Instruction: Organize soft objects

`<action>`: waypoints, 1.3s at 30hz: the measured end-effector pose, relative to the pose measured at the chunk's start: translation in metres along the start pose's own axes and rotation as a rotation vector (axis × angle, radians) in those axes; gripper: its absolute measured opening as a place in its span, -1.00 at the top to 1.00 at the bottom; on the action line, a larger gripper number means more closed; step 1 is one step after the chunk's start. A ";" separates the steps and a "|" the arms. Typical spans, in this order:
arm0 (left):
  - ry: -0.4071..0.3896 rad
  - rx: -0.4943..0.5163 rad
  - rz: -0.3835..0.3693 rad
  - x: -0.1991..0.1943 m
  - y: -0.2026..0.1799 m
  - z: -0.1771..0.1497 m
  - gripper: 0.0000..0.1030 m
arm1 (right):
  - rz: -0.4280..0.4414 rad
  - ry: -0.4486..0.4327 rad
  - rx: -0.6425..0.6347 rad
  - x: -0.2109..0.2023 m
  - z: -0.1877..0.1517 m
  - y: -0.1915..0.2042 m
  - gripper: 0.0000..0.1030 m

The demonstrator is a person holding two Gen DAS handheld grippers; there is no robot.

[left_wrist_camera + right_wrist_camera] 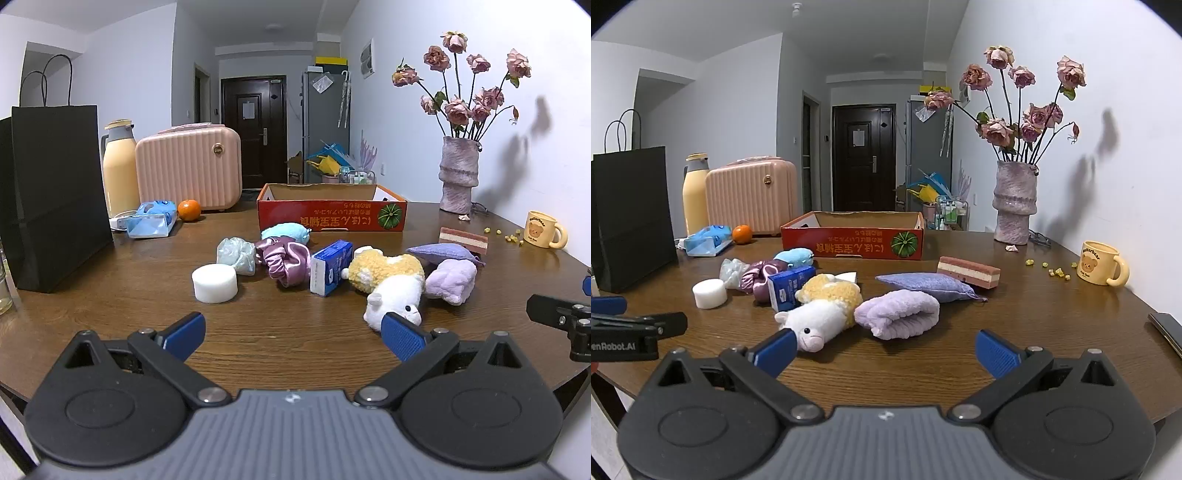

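This is a lived-in home. A wooden dining table (pixel 295 339) holds a vase of dried roses (pixel 459 173) and a bear mug (pixel 542 229). Behind it, a hallway leads to a dark front door (pixel 254 129) and a fridge (pixel 325 122).

Red cardboard box (pixel 849 242) with green pumpkin print; lilac rolled towel (pixel 897 314); white-and-yellow plush sheep (pixel 820 314); pink-striped sponge (pixel 969 272); brown wood-grain counter (pixel 1034 317).

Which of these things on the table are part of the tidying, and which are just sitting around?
Part of the job:
plush sheep
lilac towel roll
purple pouch
satin scrunchie
blue plush
red cardboard box, probably the container

Just lying about:
vase of roses
bear mug
orange
pink case
black bag
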State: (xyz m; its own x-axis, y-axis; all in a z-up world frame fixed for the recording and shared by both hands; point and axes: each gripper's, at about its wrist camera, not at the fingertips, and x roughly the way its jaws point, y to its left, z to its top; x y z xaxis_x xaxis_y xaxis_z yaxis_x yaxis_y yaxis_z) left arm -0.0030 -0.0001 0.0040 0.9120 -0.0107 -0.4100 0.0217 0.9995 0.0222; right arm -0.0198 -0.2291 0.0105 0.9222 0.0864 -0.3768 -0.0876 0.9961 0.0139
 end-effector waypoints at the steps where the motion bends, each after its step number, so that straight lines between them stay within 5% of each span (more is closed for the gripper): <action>1: 0.001 0.000 0.000 -0.001 0.000 0.002 -1.00 | 0.000 0.000 0.000 0.000 0.000 0.000 -1.00; 39: -0.008 0.007 -0.002 -0.004 -0.003 -0.001 -1.00 | -0.002 0.000 -0.003 -0.001 -0.001 0.001 -1.00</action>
State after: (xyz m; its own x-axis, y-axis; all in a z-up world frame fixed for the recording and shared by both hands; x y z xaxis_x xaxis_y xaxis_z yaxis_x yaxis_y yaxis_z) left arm -0.0068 -0.0027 0.0048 0.9151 -0.0126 -0.4030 0.0263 0.9993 0.0283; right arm -0.0207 -0.2282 0.0102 0.9225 0.0847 -0.3766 -0.0871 0.9961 0.0108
